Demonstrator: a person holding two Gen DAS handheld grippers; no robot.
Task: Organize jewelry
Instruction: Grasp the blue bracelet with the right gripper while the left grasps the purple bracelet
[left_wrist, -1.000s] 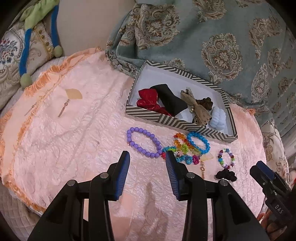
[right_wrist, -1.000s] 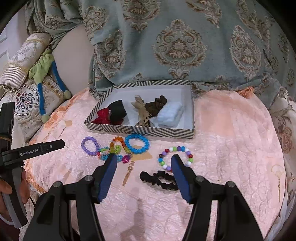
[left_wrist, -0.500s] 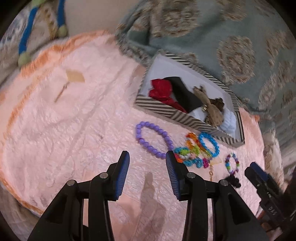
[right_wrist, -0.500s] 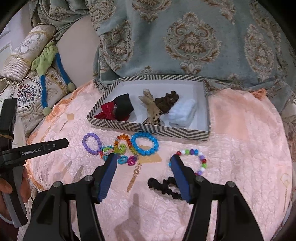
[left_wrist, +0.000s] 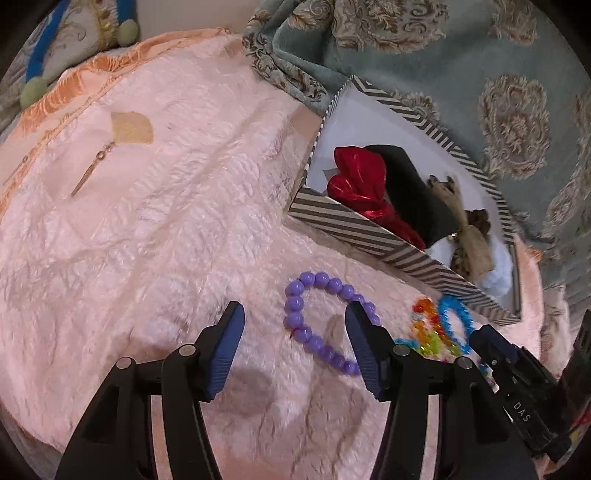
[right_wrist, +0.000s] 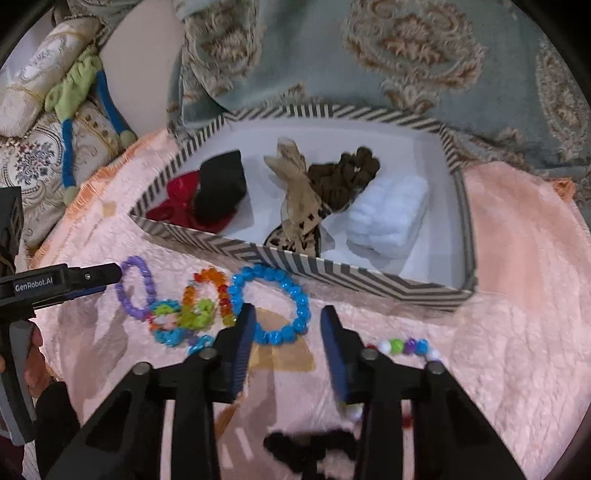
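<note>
Both grippers hover spread and empty over a pink quilt (left_wrist: 147, 240): the left gripper (left_wrist: 295, 332) above a purple bracelet (left_wrist: 295, 306), the right gripper (right_wrist: 288, 332) by a blue bracelet (right_wrist: 295, 295), beside the striped box (right_wrist: 332, 266).

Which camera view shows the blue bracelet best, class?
The right wrist view: the blue bracelet lies there as a whole ring before the open right claw. The left wrist view shows only part of it, at the edge, behind the left claw.
</note>
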